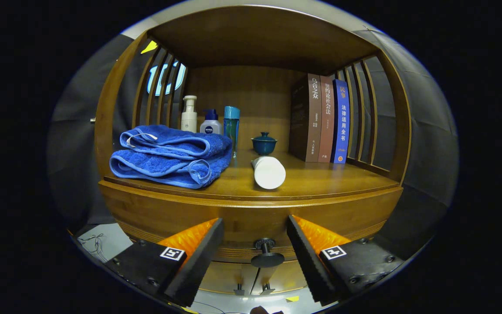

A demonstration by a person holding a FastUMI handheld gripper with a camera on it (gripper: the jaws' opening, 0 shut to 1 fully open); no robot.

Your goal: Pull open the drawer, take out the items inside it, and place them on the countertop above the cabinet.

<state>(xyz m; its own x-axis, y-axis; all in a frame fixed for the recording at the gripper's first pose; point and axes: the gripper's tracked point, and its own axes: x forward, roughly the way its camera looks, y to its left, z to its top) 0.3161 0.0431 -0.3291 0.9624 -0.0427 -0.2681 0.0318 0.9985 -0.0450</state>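
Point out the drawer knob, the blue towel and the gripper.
drawer knob (267, 258): gripper view, round front cap.
blue towel (170, 155): gripper view, middle of the folded stack.
gripper (255, 255): gripper view, open, midway between fingertips.

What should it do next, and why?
Probably ease forward and close on the drawer knob. The hand-held gripper is open, the knob sits between its fingers, untouched, and the drawer looks shut, so nothing inside can be reached yet.

On the countertop: 3 books, 3 bottles, 1 folded towel, 1 lidded cup, 1 white tube.
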